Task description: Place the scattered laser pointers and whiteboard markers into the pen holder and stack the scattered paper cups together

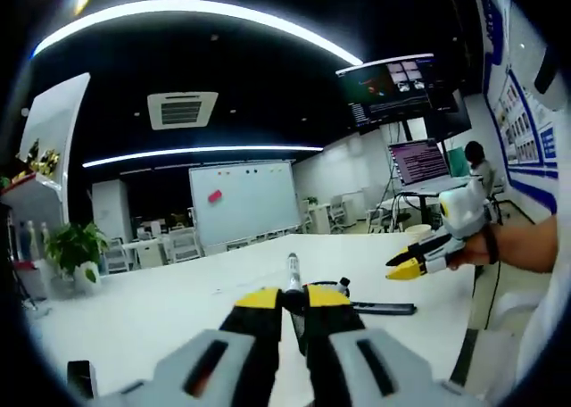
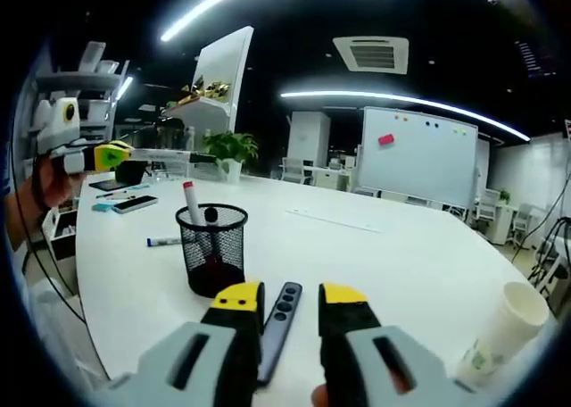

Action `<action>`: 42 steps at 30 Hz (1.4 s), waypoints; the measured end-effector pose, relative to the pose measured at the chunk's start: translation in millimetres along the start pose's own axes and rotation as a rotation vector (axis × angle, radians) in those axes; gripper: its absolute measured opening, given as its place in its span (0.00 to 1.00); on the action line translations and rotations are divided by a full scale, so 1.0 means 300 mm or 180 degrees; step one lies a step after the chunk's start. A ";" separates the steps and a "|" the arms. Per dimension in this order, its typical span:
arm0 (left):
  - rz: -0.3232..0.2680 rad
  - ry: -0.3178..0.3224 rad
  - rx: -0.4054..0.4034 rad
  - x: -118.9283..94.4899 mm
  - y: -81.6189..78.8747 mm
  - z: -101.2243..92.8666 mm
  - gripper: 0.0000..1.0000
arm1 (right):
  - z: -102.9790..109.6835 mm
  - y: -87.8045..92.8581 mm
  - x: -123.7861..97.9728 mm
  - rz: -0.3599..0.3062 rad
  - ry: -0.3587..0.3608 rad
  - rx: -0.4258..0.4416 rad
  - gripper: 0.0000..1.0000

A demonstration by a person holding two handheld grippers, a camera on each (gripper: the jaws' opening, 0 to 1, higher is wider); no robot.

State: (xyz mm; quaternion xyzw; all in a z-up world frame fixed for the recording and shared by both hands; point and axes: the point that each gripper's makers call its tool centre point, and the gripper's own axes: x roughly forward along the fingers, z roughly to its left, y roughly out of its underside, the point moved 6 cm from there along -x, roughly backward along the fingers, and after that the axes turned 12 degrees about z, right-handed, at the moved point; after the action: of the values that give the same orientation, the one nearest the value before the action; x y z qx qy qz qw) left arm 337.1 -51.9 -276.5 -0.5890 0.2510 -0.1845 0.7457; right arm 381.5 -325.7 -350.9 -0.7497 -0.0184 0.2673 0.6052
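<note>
My left gripper is shut on a slim silver laser pointer that sticks up between its yellow tips. In the right gripper view that same gripper hovers at the far left with the pointer held level above the table. A black mesh pen holder holds a red-capped marker and a dark pen. My right gripper is open just above a dark flat laser pointer lying on the table. Stacked paper cups lie tilted at the right. A blue marker lies left of the holder.
The white table stretches far back. A phone and small items lie near its left edge. Chairs, a whiteboard and a potted plant stand beyond. A person's forearm carries the right gripper.
</note>
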 end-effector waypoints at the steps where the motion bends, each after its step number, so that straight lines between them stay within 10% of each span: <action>1: -0.0011 0.0019 -0.0007 -0.001 -0.002 -0.003 0.10 | -0.001 0.001 0.000 0.0003 0.0002 0.0000 0.24; 42: -0.0007 0.0261 0.0136 0.001 -0.017 -0.045 0.10 | -0.005 0.017 -0.003 0.0047 0.0033 0.0016 0.24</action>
State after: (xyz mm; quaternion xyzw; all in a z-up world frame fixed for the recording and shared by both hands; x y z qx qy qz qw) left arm 329.3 -63.9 -274.1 -0.5651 0.2768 -0.2146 0.7470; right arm 379.8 -328.7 -355.0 -0.7496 -0.0090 0.2680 0.6051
